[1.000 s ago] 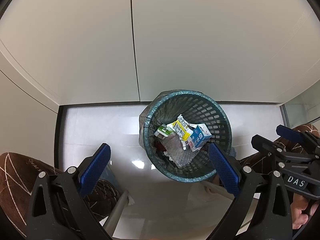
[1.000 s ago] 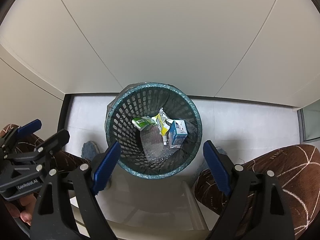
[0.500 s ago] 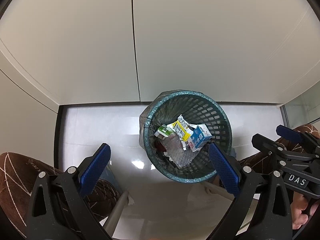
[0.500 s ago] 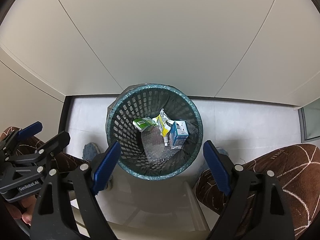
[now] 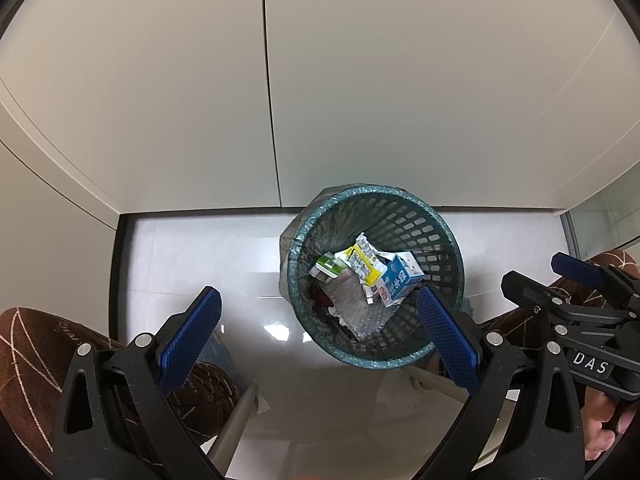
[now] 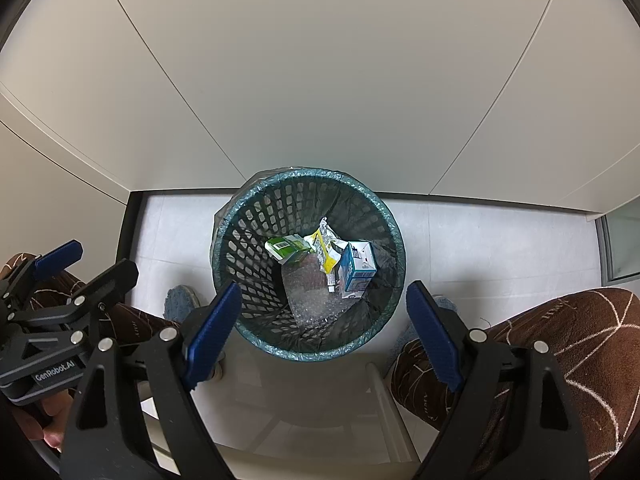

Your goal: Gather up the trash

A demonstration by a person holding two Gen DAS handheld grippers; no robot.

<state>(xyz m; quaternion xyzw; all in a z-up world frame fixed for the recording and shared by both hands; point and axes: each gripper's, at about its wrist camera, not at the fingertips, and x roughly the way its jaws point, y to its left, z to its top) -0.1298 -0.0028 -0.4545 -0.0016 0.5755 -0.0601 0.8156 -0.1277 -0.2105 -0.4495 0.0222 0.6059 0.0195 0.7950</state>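
A teal mesh trash basket with a plastic liner stands on the white floor against the wall; it also shows in the right wrist view. Inside lie a blue-and-white carton, a green-and-white carton, a yellow wrapper and bubble wrap. My left gripper is open and empty, above the basket's near left side. My right gripper is open and empty, above the basket's near rim.
Cream cabinet panels rise behind the basket. The person's knees in brown patterned trousers flank the view. A white stool frame lies below the grippers. A glass panel stands at the right.
Nothing has visibly moved apart from a very slight drift of the right wrist view; both grippers stay open over the basket.
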